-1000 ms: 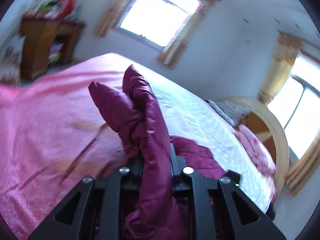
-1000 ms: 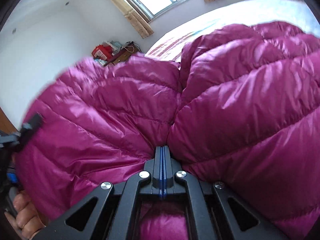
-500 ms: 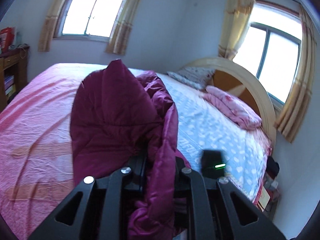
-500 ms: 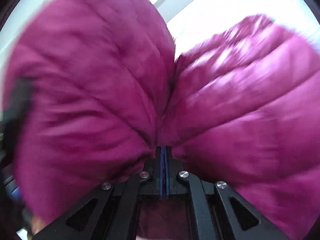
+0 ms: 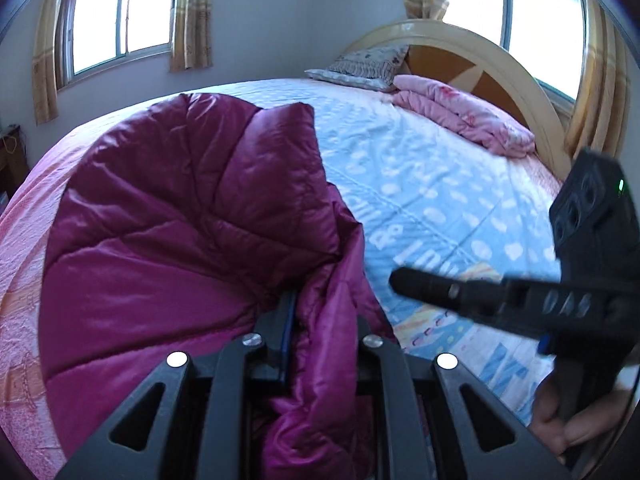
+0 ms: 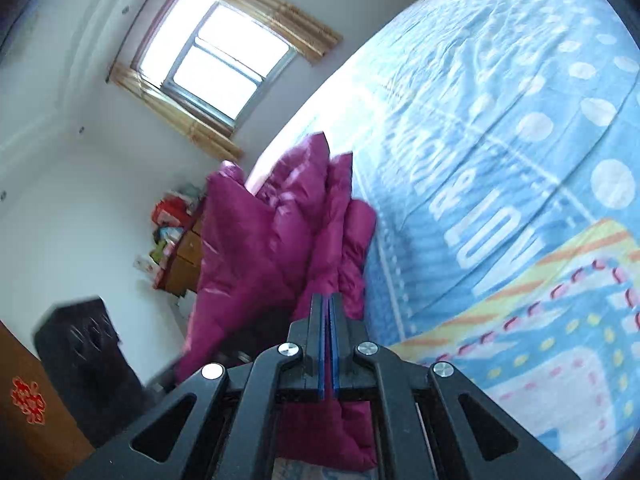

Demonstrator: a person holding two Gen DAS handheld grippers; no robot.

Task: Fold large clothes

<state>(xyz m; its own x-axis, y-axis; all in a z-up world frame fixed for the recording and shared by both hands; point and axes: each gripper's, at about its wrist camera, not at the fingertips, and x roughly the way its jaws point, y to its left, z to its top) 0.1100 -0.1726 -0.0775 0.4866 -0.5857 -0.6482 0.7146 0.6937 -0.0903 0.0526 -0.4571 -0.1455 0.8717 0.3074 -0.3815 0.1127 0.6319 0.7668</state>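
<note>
The left tool is clenched on a bunched fold of the magenta quilted jacket, the fabric squeezed between its two fingers and spilling back through the frame. From that grip the jacket fans out as one broad puffed panel over the pink sheet that covers one side of the bed.

The right tool has its blue-edged pads pressed flat together with no cloth showing between them at the tips. Magenta fabric lies just beyond its tips and under its frame, though whether any of it is caught there cannot be told. In the left wrist view this tool reaches in level over the blue dotted cover, with the person's hand wrapped around its handle.

Beyond the jacket, a folded pink blanket and a patterned pillow lie at the head end of the bed, against the curved wooden headboard. Curtained windows fill the walls behind.
</note>
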